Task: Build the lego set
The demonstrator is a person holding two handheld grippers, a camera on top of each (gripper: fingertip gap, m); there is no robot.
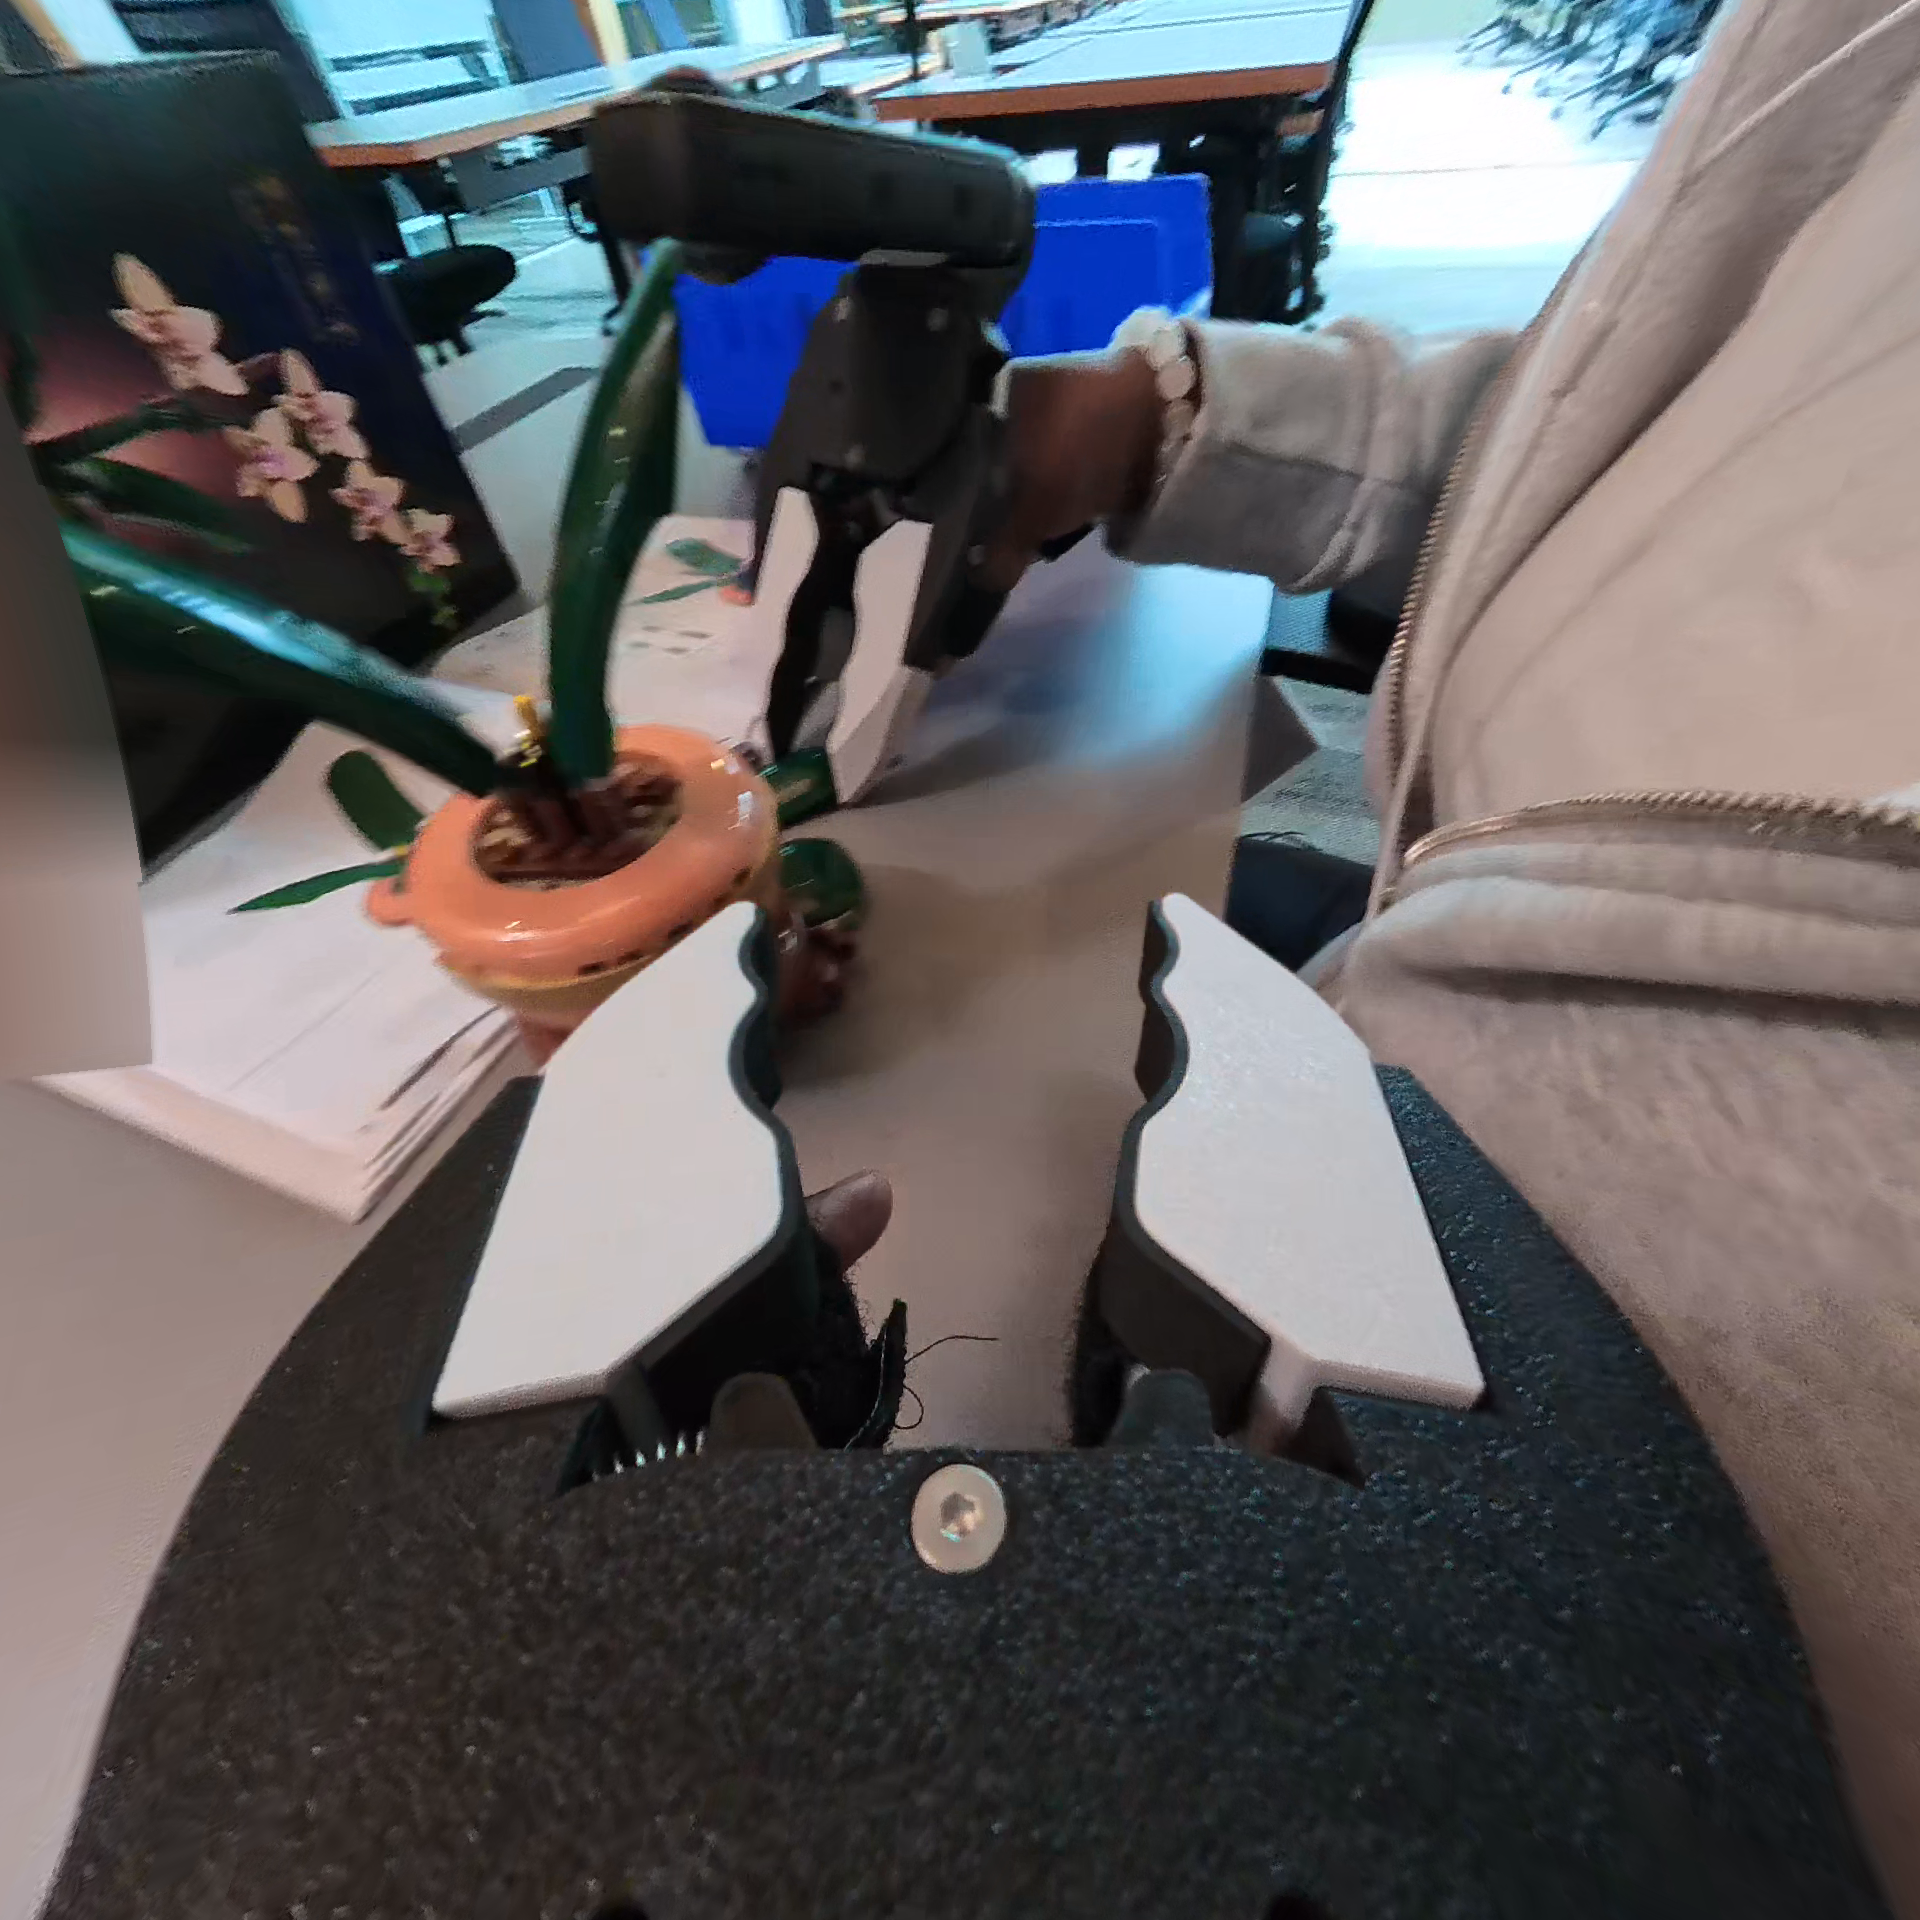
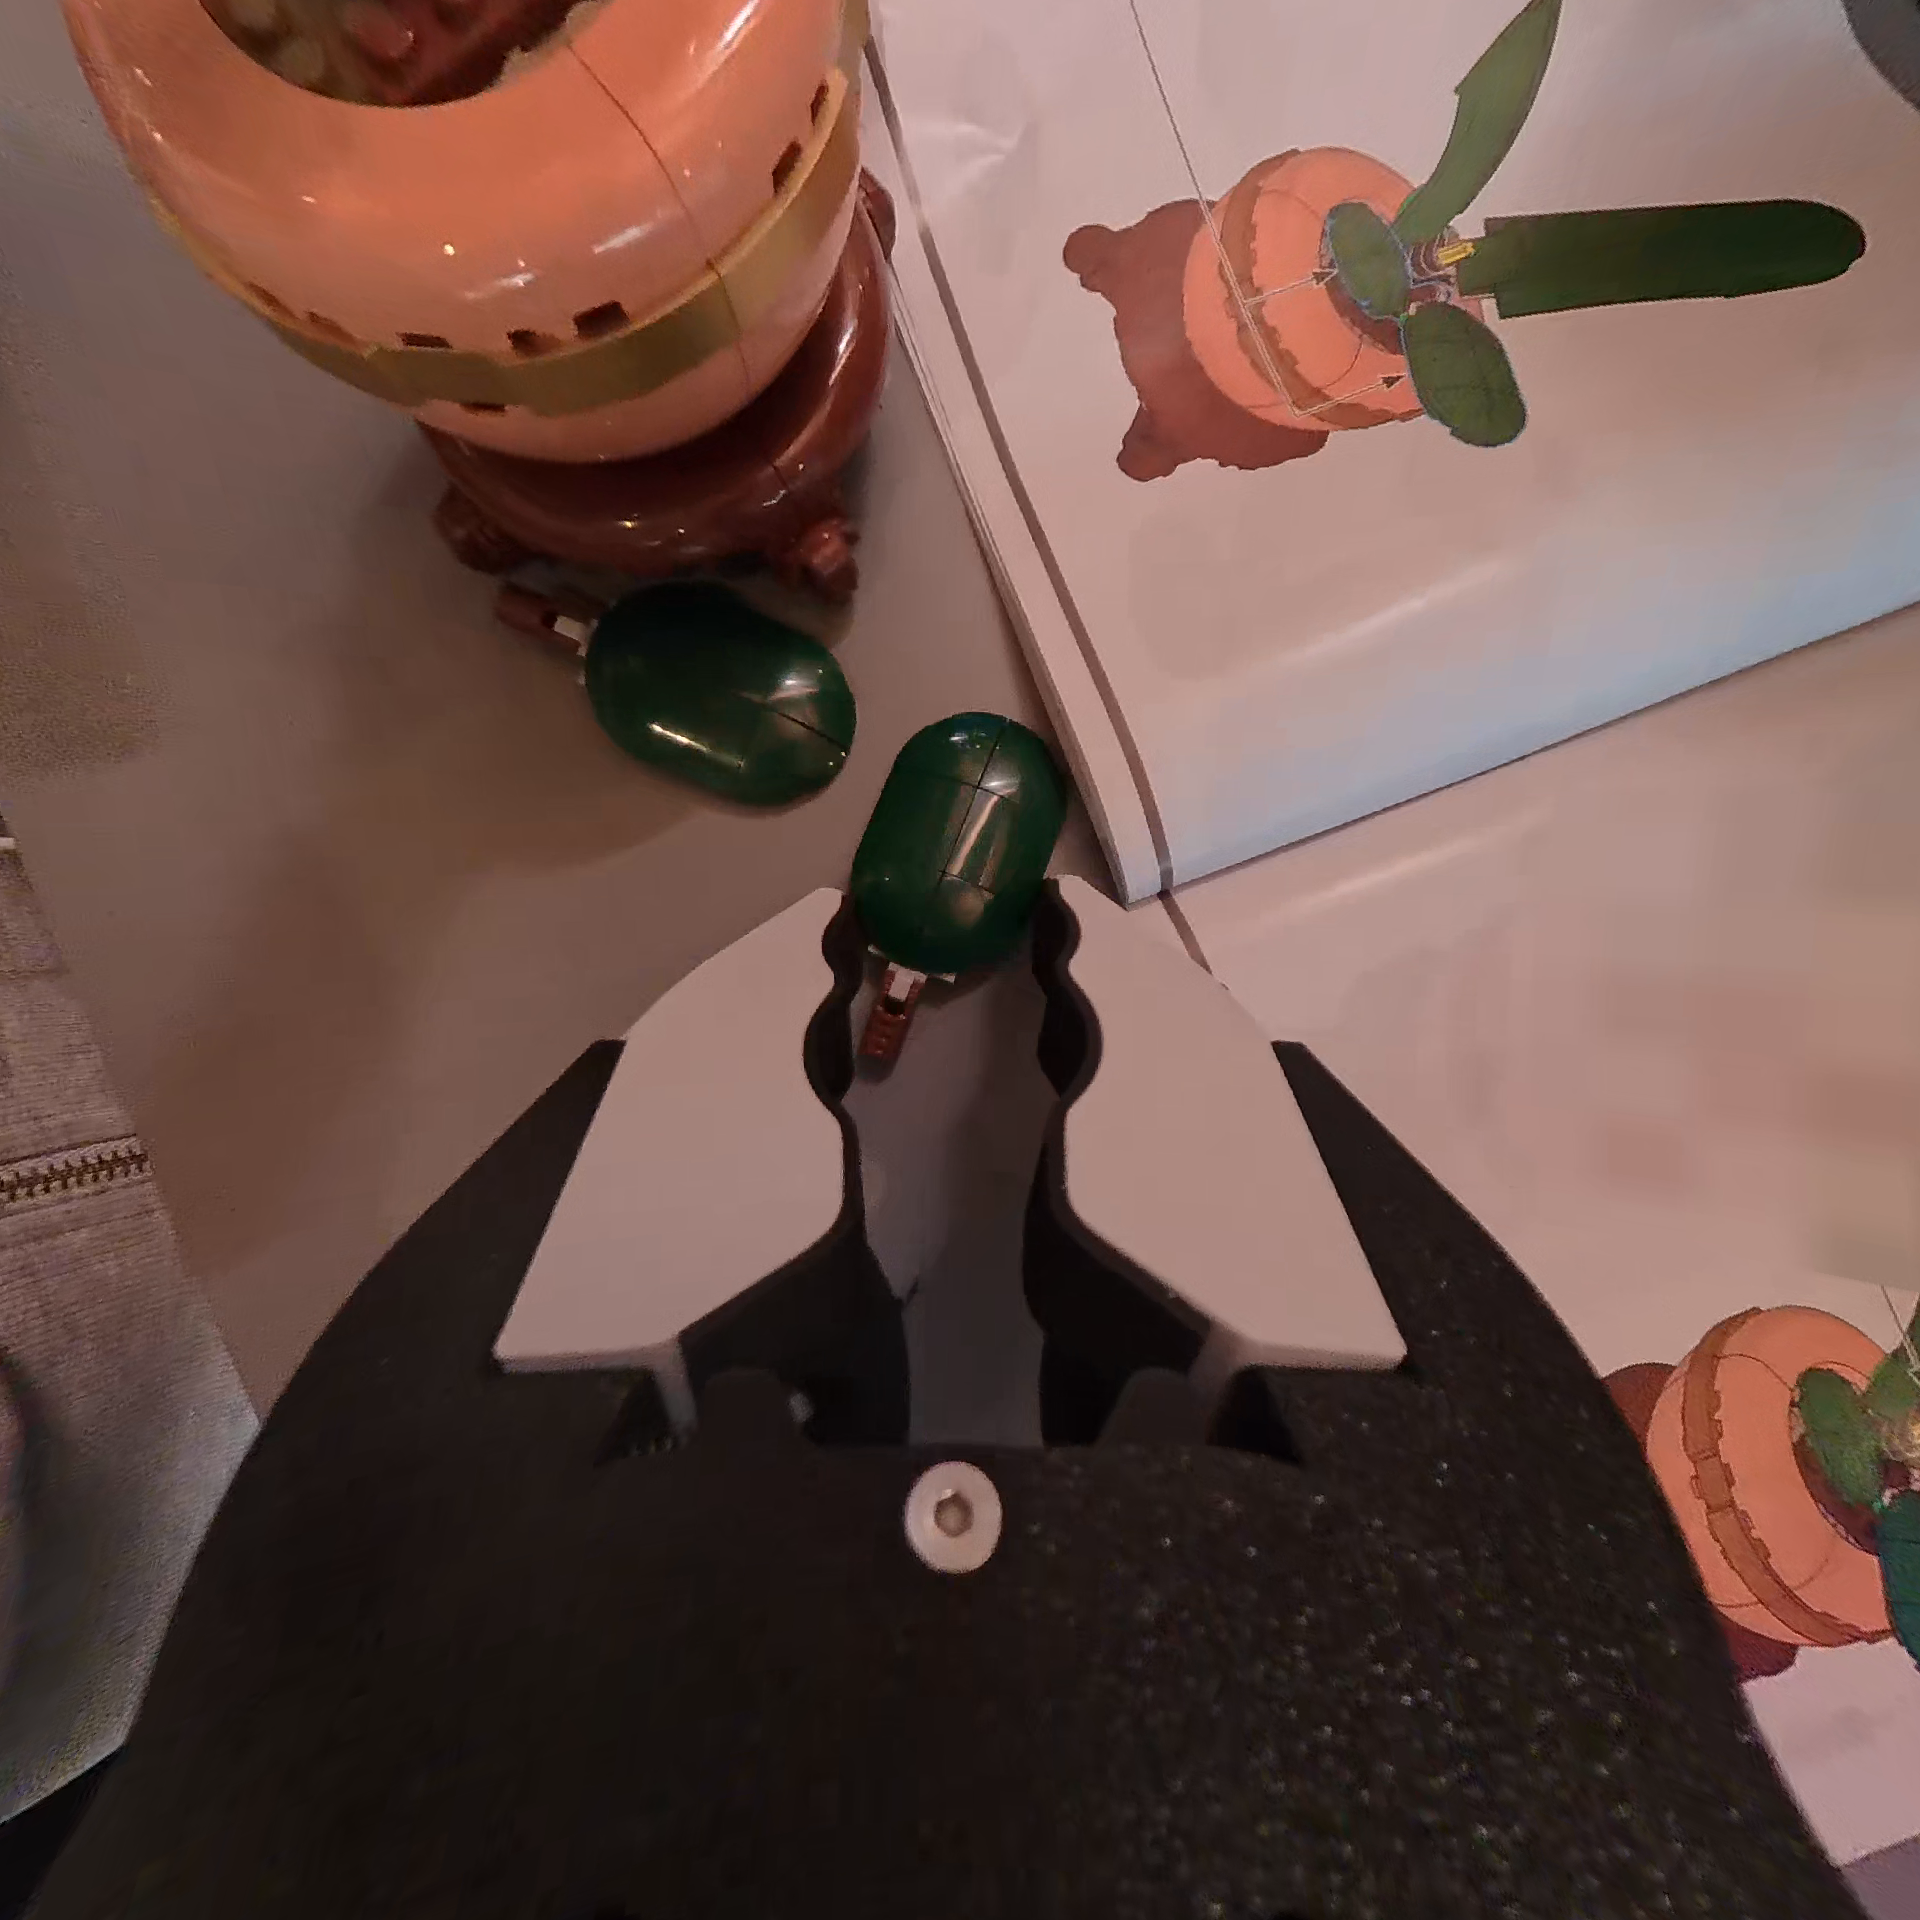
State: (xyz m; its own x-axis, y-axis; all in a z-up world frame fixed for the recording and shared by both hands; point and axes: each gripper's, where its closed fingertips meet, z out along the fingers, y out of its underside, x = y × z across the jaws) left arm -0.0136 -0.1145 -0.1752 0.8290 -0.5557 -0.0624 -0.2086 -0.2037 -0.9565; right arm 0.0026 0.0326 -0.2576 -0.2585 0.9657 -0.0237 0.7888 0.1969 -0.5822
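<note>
Green leaf piece (image 2: 961, 831) between right jaws, right-wrist view only

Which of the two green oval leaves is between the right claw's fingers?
The leaf beside the booklet's corner; its stub points into the claw. The other leaf lies by the pot's base.

Setting, as I see it through the left wrist view: an open-plan office or shared workroom. Evidence: rows of long desks with orange-brown edging (image 1: 1101, 88) behind my work surface; black swivel chairs (image 1: 447, 286) pushed among them; a blue plastic bin (image 1: 1112, 260) on the floor; pale, brightly lit flooring (image 1: 1475, 156). My own surface is a plain grey table (image 1: 1018, 935) of the same office kind, carrying an open instruction booklet (image 1: 291, 1018) and a dark product box (image 1: 208, 343).
</note>
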